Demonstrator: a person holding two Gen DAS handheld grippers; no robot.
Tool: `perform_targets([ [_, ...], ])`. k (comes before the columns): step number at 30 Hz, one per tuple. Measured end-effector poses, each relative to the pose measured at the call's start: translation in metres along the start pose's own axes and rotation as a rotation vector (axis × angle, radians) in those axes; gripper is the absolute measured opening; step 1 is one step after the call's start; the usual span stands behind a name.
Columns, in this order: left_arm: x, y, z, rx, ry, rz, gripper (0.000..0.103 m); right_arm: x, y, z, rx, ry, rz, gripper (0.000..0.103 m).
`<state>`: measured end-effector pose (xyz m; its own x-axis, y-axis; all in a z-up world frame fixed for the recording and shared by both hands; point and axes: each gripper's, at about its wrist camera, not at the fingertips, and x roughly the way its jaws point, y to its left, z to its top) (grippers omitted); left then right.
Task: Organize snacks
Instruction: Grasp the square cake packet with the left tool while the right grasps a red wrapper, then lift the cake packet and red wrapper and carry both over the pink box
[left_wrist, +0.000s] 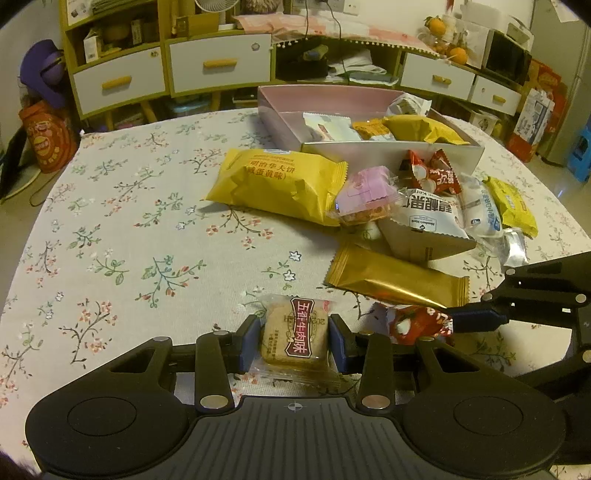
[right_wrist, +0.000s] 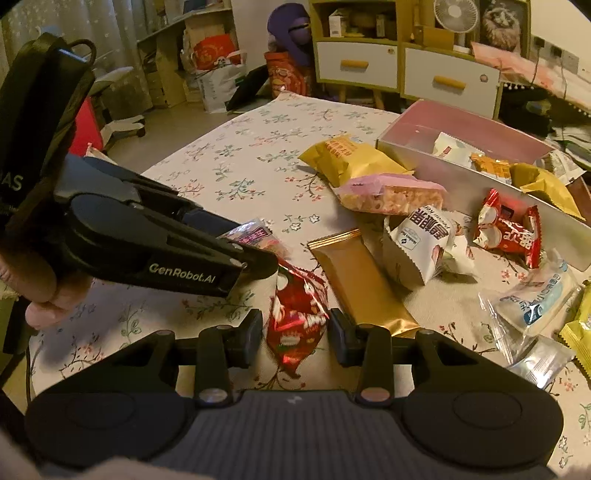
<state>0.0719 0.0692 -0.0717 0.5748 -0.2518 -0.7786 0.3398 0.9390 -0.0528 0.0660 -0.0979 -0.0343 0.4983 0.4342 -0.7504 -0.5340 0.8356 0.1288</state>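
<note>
My left gripper (left_wrist: 292, 341) is shut on a clear-wrapped brown biscuit with a dark red label (left_wrist: 294, 334), just above the floral tablecloth (left_wrist: 129, 229). My right gripper (right_wrist: 295, 334) has its pads against a red candy packet (right_wrist: 295, 314), which also shows in the left wrist view (left_wrist: 417, 325). The left gripper body (right_wrist: 147, 243) sits just left of that packet. A pink-and-white box (left_wrist: 354, 122) at the far side of the table holds several snacks. Loose snacks lie in front of it: a big yellow pack (left_wrist: 280, 181), a pink rice bar (left_wrist: 365, 195), a gold bar (left_wrist: 395, 277).
More packets lie at the right: a white nut bag (left_wrist: 432, 214), a red candy (left_wrist: 439, 173), a clear-and-blue pack (left_wrist: 480, 210), a yellow pack (left_wrist: 513, 203). Yellow-and-white drawer cabinets (left_wrist: 221, 62) stand beyond the table. The right gripper's arm (left_wrist: 535, 295) reaches in from the right.
</note>
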Motion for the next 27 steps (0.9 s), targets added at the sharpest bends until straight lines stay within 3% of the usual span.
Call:
perform_targets([
  [4, 0.0, -0.001, 0.001, -0.002, 0.004, 0.008, 0.032, 0.0, -0.001, 0.002, 0.01, -0.002, 0.003, 0.033],
  [14, -0.002, 0.001, 0.004, -0.03, 0.018, 0.034, 0.032, -0.008, -0.002, 0.005, -0.002, -0.032, 0.0, 0.028],
  [27, -0.002, 0.004, 0.005, -0.05, 0.044, 0.05, 0.032, -0.01, -0.008, 0.011, 0.017, -0.038, 0.022, 0.028],
])
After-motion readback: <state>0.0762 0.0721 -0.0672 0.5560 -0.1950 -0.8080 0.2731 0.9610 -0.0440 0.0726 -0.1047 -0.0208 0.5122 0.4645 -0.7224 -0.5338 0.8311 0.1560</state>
